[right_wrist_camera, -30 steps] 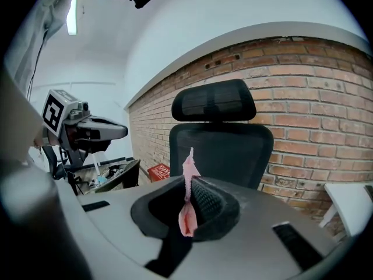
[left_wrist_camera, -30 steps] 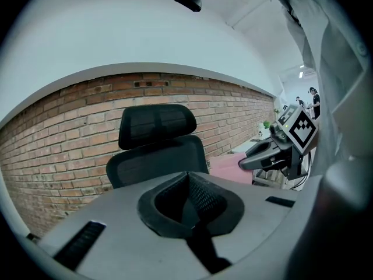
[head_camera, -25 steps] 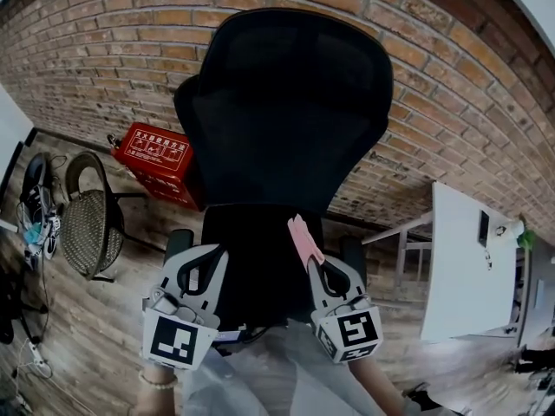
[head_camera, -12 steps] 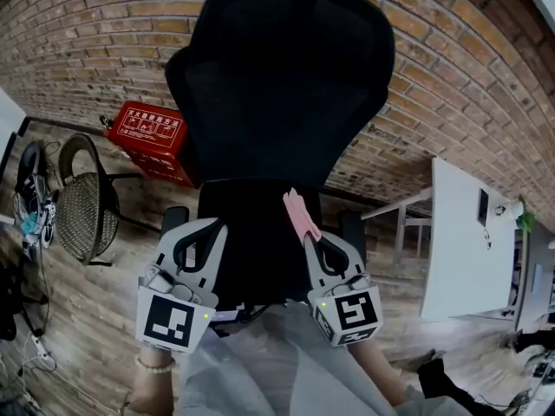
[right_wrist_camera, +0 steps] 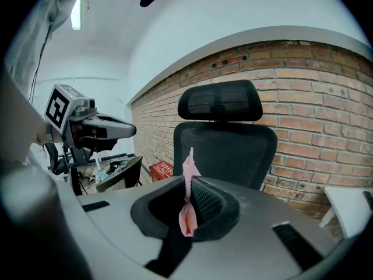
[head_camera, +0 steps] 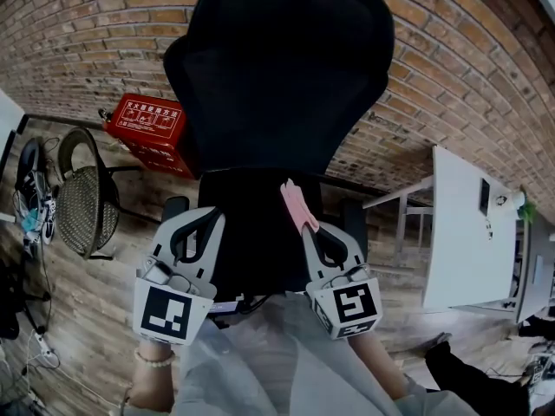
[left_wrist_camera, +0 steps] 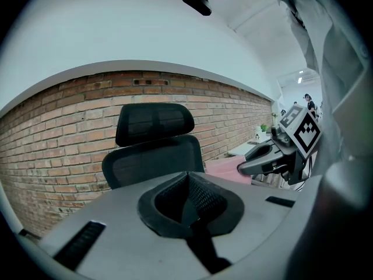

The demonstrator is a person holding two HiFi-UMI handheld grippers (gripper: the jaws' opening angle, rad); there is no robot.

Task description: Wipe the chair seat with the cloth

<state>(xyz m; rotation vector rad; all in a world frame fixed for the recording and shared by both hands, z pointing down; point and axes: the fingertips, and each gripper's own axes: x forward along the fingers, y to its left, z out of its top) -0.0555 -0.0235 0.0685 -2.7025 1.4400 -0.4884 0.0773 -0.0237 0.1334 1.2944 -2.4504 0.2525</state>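
Note:
A black office chair fills the head view, its seat (head_camera: 258, 232) lying straight ahead between my two grippers. My right gripper (head_camera: 305, 229) hovers over the seat's right side, shut on a pink cloth (head_camera: 297, 206) that sticks up from the jaws. In the right gripper view the cloth (right_wrist_camera: 186, 206) is pinched between the black pads, with the chair back (right_wrist_camera: 227, 144) behind it. My left gripper (head_camera: 199, 225) is over the seat's left side, shut with nothing in it. The left gripper view shows its jaws (left_wrist_camera: 187, 206) closed and the chair (left_wrist_camera: 154, 153) beyond.
A brick wall (head_camera: 451, 76) runs behind the chair. A red box (head_camera: 143, 133) and a round mesh chair (head_camera: 82, 206) stand on the wooden floor to the left. A white desk (head_camera: 468, 241) stands at the right. The chair's armrests (head_camera: 176, 211) flank the seat.
Both grippers have edged forward toward the chair, which now looms larger and higher in the head view. The pink cloth stays pinched in the right gripper.

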